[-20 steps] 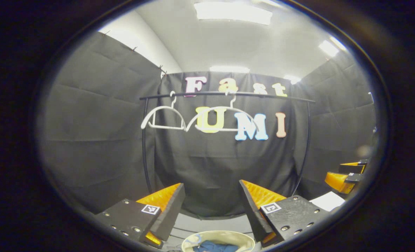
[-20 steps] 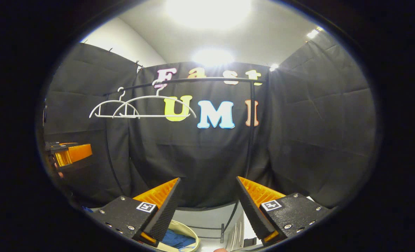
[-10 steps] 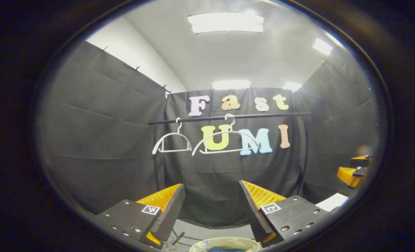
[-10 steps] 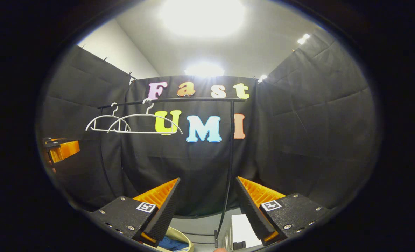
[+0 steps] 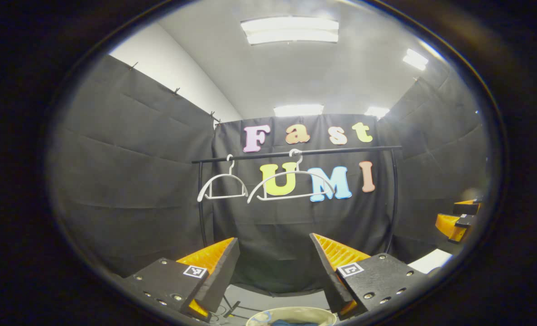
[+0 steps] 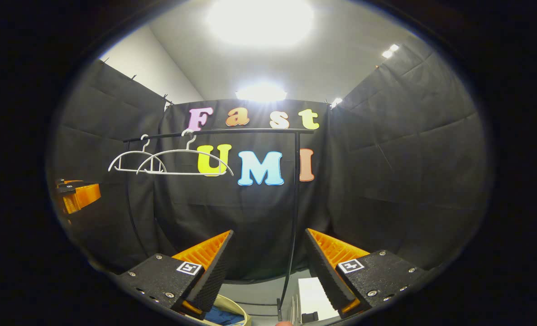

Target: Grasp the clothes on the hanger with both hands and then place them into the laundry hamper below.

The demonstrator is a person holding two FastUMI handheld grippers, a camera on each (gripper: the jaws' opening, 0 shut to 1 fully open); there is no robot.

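Two bare white hangers [image 5: 223, 197] [image 5: 291, 197] hang on the black rail [image 5: 341, 150] of the rack, well ahead of me. Below, at the bottom edge, the cream laundry hamper [image 5: 291, 312] holds blue clothes [image 5: 291, 323]. My left gripper [image 5: 274, 237] is open and holds nothing, above the hamper's near rim. My right gripper [image 6: 269, 231] is open too, with nothing between its fingers. In the right gripper view the hangers [image 6: 132, 152] [image 6: 184, 173] sit upper left, with the hamper [image 6: 237, 307] and blue clothes [image 6: 223, 315] at lower left. Each gripper sees the other off to the side [image 5: 458, 219] [image 6: 76, 194].
The rack's right post [image 6: 295, 213] runs down just ahead of my right gripper to a grey floor [image 6: 259, 296]. A white box-like object [image 6: 314, 299] stands beside the post's foot. Black cloth walls close in the left, back and right.
Over the last second both grippers drew back from the rack and tilted up. The rail and hangers look smaller and lower, and less of the hamper shows. Both stayed open.
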